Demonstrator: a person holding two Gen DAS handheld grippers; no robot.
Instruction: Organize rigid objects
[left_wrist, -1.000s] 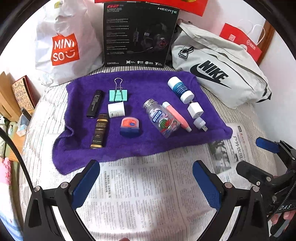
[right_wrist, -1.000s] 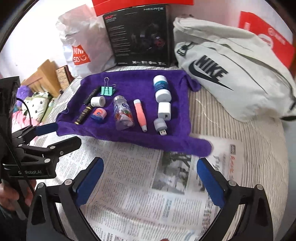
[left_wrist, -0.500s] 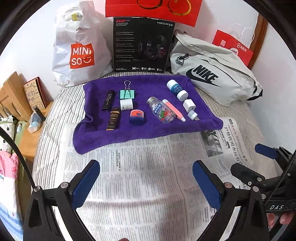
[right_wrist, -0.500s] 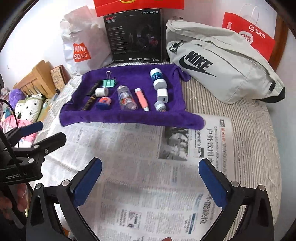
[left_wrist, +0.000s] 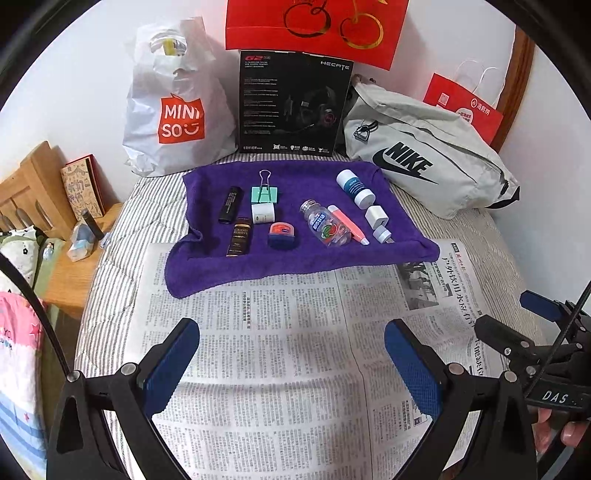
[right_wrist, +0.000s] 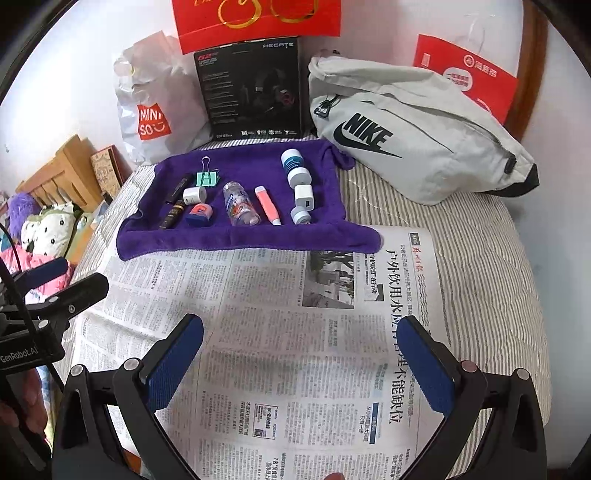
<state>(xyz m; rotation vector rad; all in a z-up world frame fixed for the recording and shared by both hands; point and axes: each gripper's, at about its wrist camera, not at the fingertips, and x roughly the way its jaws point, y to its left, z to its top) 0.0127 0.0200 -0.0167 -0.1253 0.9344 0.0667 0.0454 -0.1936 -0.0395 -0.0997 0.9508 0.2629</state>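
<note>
Both grippers, left gripper (left_wrist: 291, 354) and right gripper (right_wrist: 306, 350), are hovering wide and empty over the newspaper (left_wrist: 295, 332); the small items (left_wrist: 325, 225) are lying sorted in rows on the purple towel (left_wrist: 207, 266) well ahead, within view.

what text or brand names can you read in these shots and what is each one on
"MINI SO" on the white plastic bag
"NIKE" on the grey waist bag
"HECATE", "G2" and "EDIFIER" on the black headset box
"GRANTS RESERVE" on the brown tube
"GenRobot.AI" on the left tongs
"DAS" on the right tongs
Newspaper body text: too small to read
</note>
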